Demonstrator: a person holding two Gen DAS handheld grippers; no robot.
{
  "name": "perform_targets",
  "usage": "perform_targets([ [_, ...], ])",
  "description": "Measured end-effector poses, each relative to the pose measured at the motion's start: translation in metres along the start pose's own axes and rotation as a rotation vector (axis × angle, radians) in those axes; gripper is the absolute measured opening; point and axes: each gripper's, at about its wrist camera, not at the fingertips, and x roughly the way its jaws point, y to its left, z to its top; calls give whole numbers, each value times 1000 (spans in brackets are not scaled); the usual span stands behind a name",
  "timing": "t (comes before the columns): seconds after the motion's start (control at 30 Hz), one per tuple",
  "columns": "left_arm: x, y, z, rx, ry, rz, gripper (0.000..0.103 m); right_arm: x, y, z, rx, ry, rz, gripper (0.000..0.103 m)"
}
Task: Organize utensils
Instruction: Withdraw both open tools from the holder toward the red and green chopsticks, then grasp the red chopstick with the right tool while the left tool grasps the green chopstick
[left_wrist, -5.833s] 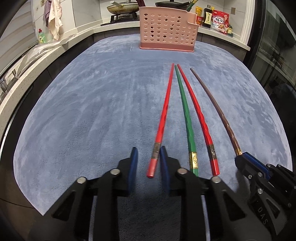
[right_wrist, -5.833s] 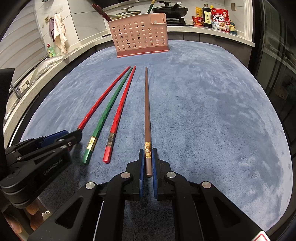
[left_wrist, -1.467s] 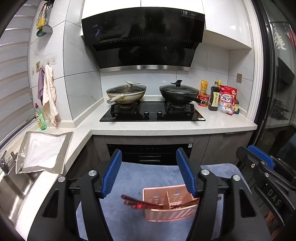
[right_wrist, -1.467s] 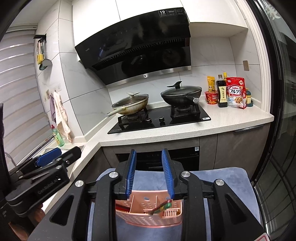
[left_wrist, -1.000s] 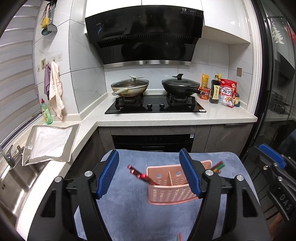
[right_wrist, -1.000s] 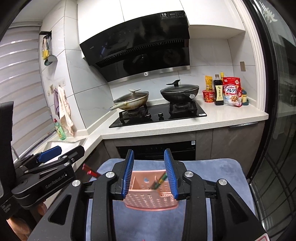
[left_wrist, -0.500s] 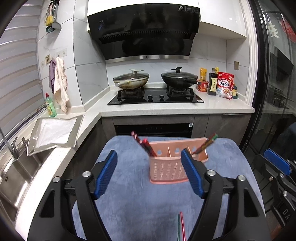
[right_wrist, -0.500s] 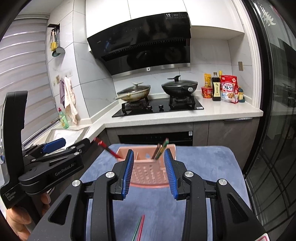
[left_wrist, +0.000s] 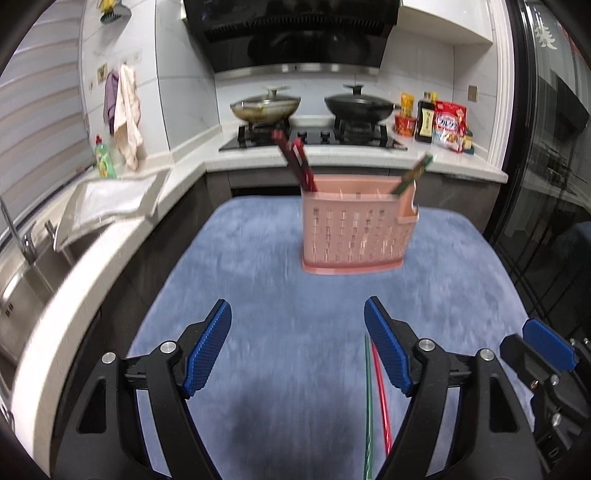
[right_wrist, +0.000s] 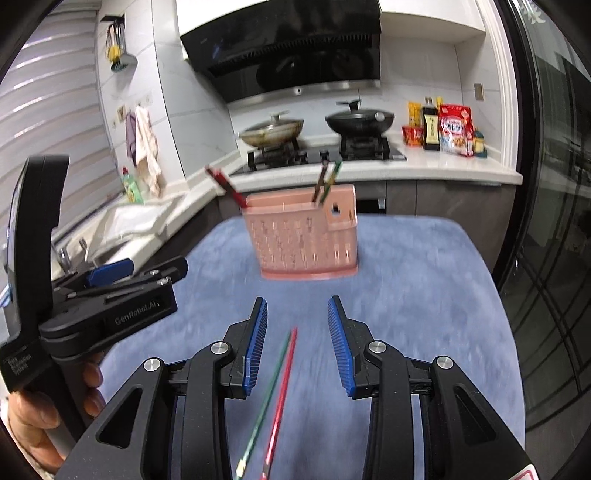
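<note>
The big blue fuzzy mat (left_wrist: 258, 295) lies under both tongs. The pink plastic holder with holes (left_wrist: 352, 236) stands ahead of them, sticks poking out. The left tongs (left_wrist: 297, 349) have just been opening and are wide, holding nothing. The right tongs (right_wrist: 295, 341) are partly open and hold nothing. A thin green chopstick (right_wrist: 266, 398) and a thin red chopstick (right_wrist: 282, 398) lie side by side below the right tongs.

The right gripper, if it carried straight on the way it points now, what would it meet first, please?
Probably the blue mat just ahead of the open right gripper, near the tips of the green chopstick and red chopstick, short of the pink holder; depth is uncertain.
</note>
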Motion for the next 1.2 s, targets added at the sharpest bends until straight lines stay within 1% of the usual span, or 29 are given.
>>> perform_targets([
  [0.1,2,1,-19,-4,29,1,71,3,1,-23,10,39,3,34],
  [0.2,2,2,-36,-14,53,-4,71,3,6,-42,-7,60,-10,34],
  [0.3,2,5,-51,-25,68,-7,71,4,9,-58,-10,84,-9,34],
  [0.5,7,7,-84,-30,121,2,71,14,12,-92,-1,141,-7,34],
  [0.63,11,9,-102,-30,156,4,71,21,16,-112,-18,176,-12,34],
  [0.97,15,11,-134,-30,207,27,71,35,29,-137,-63,239,7,34],
  [1.13,17,12,-140,-36,224,27,71,37,31,-143,-76,254,7,31],
  [1.2,17,12,-142,-39,229,26,71,40,33,-146,-84,262,5,26],
])
